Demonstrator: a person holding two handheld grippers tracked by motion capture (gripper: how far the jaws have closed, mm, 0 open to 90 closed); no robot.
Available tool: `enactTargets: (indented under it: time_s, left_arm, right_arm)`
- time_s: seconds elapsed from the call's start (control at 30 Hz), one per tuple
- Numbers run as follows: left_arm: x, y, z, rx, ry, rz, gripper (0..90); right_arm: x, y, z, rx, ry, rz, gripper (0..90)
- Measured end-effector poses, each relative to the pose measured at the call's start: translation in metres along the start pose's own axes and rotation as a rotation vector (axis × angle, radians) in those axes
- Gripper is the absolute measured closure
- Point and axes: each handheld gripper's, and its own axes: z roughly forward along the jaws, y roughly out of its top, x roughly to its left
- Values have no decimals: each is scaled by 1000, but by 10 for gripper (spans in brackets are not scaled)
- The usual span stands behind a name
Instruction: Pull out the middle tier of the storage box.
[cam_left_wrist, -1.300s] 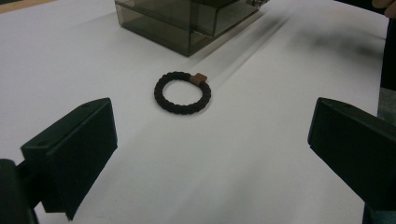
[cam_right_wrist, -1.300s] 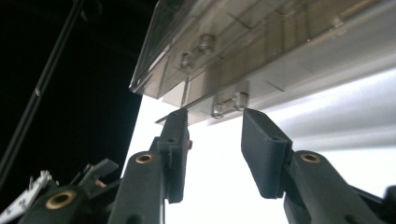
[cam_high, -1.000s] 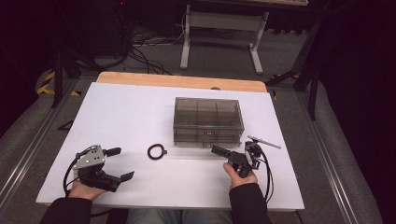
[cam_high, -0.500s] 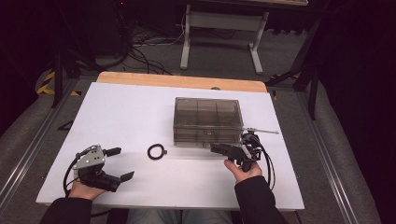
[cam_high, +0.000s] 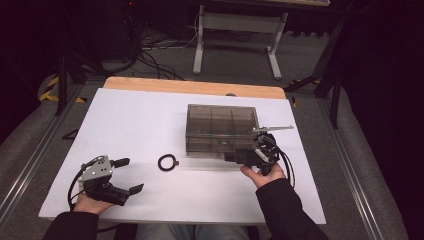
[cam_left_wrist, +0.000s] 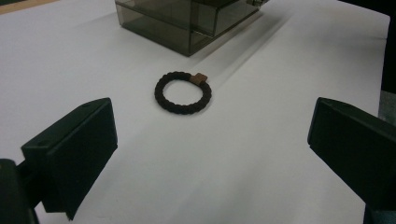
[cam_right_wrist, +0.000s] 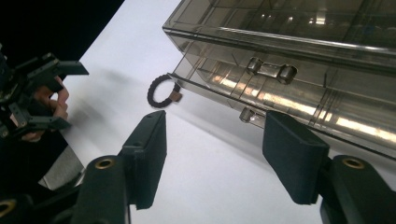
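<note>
A smoky see-through compartment box (cam_high: 222, 131) stands at the table's middle right, lid down, its front latch (cam_right_wrist: 271, 70) facing me. A black braided ring (cam_high: 167, 162) with a small brown tag lies flat to the box's left. My right gripper (cam_high: 234, 156) hovers at the box's front lower edge (cam_right_wrist: 327, 116). Its jaws have just been opening and stand open, with nothing between them (cam_right_wrist: 217, 158). My left gripper (cam_high: 129, 175) rests near the front left, open wide. It points at the ring (cam_left_wrist: 183, 92), which lies well ahead of its fingertips (cam_left_wrist: 210, 154).
A white sheet (cam_high: 140, 115) covers the table, and a wooden strip (cam_high: 190, 86) shows along the far edge. Metal rails run along both sides. Beyond the table, a stand's legs (cam_high: 235, 45) and cables lie on the floor. A thin rod (cam_high: 275, 129) sticks out by the box's right front corner.
My right hand has lifted and moved toward the box's front edge. The left hand, the ring and the box have stayed where they were.
</note>
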Motion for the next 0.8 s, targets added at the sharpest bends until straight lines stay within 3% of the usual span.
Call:
enactTargets:
  time_s: [0.3,0.4,0.7,0.8]
  left_arm:
    - [0,0,0,1,0,0,22]
    - [0,0,0,1,1,1,22]
    - [0,0,0,1,1,1,22]
    - [0,0,1,1,1,3,22]
  right_arm:
    - [-3,10,0,49,67,-99,372]
    - [-5,13,1,60,86,-168,372]
    - [-11,17,5,82,137,-275,379]
    - [-11,17,7,90,147,-338,387]
